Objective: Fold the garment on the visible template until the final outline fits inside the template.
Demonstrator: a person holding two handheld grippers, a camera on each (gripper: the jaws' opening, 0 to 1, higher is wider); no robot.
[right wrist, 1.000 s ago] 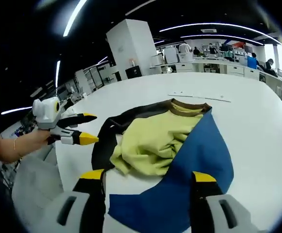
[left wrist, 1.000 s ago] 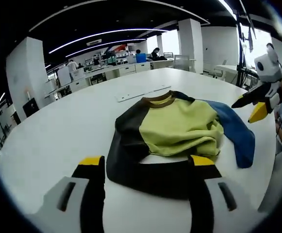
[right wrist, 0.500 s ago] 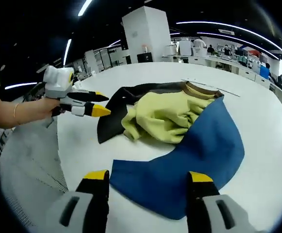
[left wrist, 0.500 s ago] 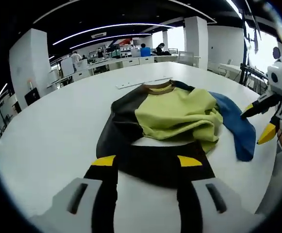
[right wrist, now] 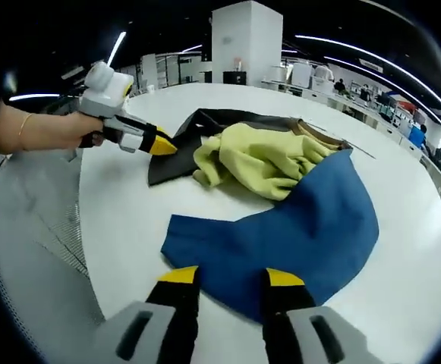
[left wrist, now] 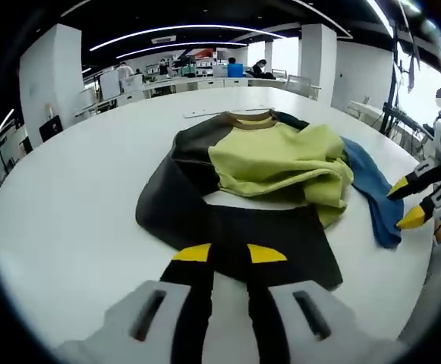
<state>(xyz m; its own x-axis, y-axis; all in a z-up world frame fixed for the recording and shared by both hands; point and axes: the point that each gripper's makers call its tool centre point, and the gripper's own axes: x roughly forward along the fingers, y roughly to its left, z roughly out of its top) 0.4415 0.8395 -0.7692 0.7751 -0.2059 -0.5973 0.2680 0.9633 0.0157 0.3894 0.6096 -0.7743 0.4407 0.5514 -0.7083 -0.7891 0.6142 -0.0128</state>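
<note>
Here left gripper (left wrist: 229,252) pinches the sweatshirt's (left wrist: 281,163) black sleeve (left wrist: 228,227) near edge; right gripper (right wrist: 231,276) pinches the blue sleeve (right wrist: 288,235) on the white table (left wrist: 76,189).

L gripper (left wrist: 229,252): black jaws w/ yellow tips, light grey housing w/ dark slots | R gripper (right wrist: 231,276): same black jaws, yellow tips, grey body | hand (right wrist: 57,130): thin bracelet worn at wrist, no sleeve seen
</note>
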